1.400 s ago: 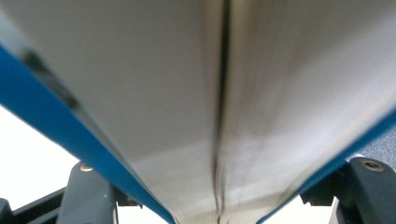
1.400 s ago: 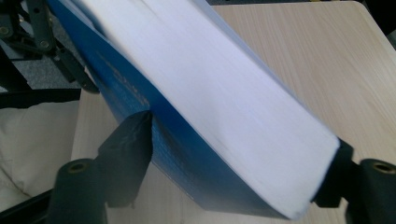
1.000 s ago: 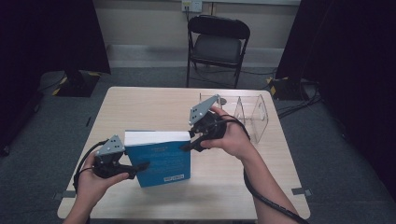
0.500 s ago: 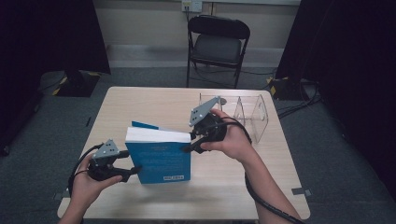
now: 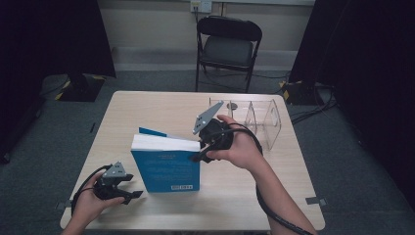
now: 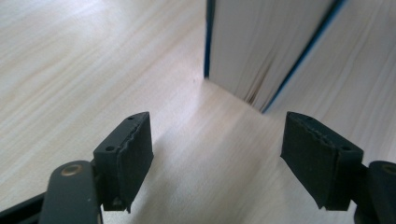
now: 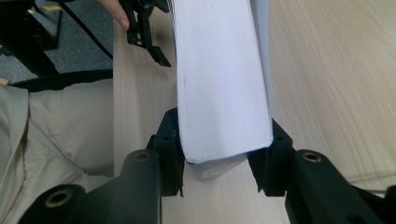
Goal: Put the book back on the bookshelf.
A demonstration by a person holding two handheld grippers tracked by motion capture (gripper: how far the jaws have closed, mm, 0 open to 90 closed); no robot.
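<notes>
Clamping thick blue book [image 5: 166,166], right claw [image 7: 219,163] upright

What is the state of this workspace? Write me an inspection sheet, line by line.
Surface: light wooden table, no spills seen.
Job's things: blue book standing upright on its edge; clear plastic rack at the far right of the table.
Clutter: nothing seen.
Grippers: right tongs clamped on the book's page block at its top corner; left tongs open, low over the table, short of the book, nothing between the jaws.
Cables: one black cable trails from each gripper toward the person.
Surroundings: folding chair behind the table, grey carpet, dark curtains on both sides.
</notes>
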